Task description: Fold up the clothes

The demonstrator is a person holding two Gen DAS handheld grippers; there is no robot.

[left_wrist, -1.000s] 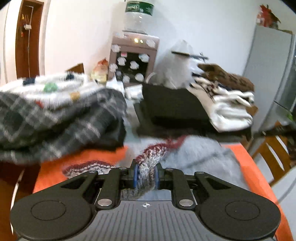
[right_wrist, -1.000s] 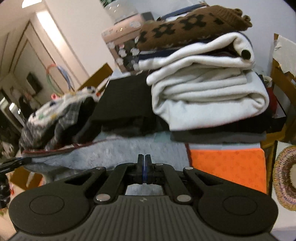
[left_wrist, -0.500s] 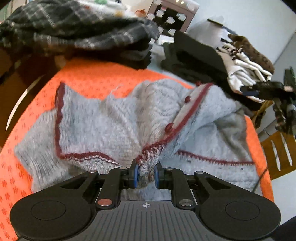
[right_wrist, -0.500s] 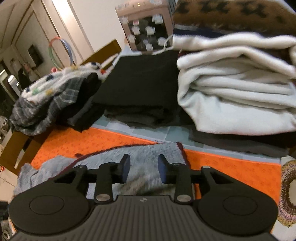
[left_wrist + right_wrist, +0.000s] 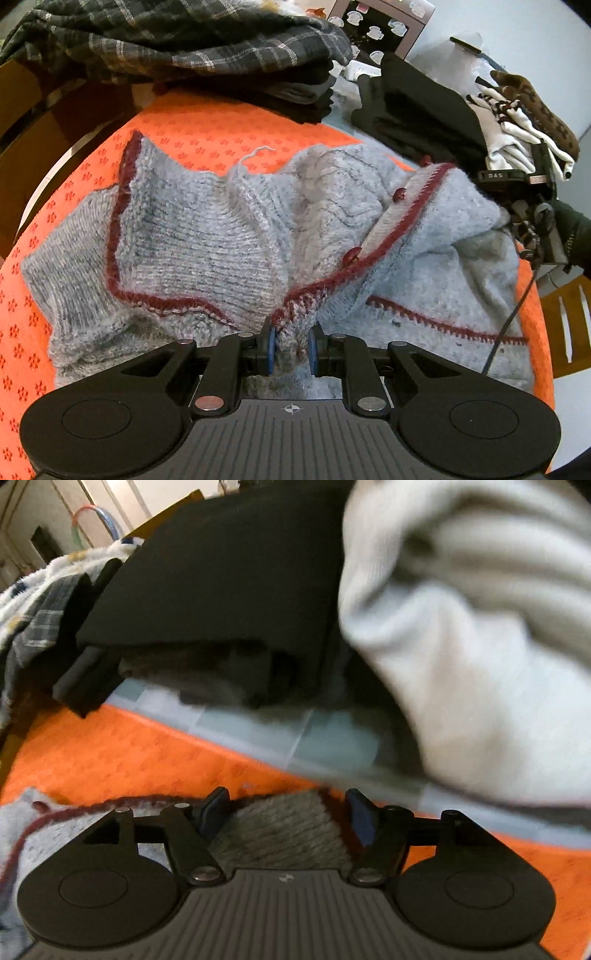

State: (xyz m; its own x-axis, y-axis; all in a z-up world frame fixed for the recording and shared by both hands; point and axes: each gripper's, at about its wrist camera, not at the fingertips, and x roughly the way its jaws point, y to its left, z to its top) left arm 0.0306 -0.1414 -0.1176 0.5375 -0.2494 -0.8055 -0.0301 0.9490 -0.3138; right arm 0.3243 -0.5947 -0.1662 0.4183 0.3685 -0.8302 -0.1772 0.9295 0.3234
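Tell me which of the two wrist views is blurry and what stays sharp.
Right wrist view: motion blur smears the folded white garment and orange patterned tablecloth; the right gripper stays crisp. Left wrist view: sharp, the grey knit cardigan with red trim shows stitches, only fisheye bending at edges.

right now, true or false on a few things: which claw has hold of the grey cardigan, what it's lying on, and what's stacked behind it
1. The left claw is shut on the grey cardigan. True.
2. The right claw is shut on the cardigan. False: its jaws stand wide open around a ribbed grey edge.
3. The cardigan lies on an orange cloth. True.
4. The cardigan's buttons are blue. False: they are dark red, like its trim.
5. A plaid garment sits on a pile behind the cardigan. True.
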